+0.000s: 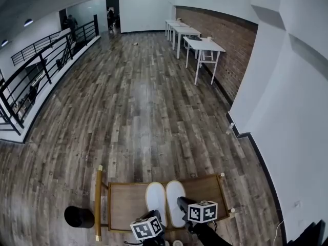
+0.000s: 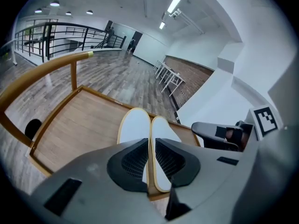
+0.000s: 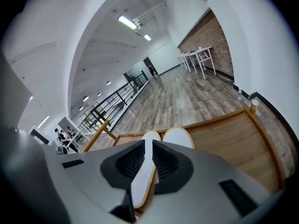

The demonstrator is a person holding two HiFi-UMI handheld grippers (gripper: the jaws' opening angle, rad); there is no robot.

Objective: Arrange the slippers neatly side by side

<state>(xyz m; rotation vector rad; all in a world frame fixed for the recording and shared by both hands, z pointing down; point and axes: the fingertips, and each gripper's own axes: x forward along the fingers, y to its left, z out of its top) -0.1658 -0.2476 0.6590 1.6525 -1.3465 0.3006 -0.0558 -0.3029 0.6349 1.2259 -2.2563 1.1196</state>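
Two white slippers with tan edging lie side by side, touching, on a low wooden cart (image 1: 128, 204): the left slipper (image 1: 156, 201) and the right slipper (image 1: 175, 203). My left gripper (image 1: 154, 215) hovers over the near end of the left slipper, its jaws a narrow slit apart and empty. My right gripper (image 1: 182, 204) hangs above the right slipper, also slightly open and holding nothing. In the left gripper view both slippers (image 2: 133, 127) show beyond the left gripper (image 2: 149, 157). In the right gripper view a slipper (image 3: 180, 136) lies past the right gripper (image 3: 150, 160).
The cart has a raised wooden handle bar (image 1: 98, 204) at its left and corner posts. A black round object (image 1: 78, 217) sits on the floor beside it. A white wall (image 1: 287, 137) rises at right. White tables (image 1: 202, 45) stand far off, a black railing (image 1: 36, 70) at left.
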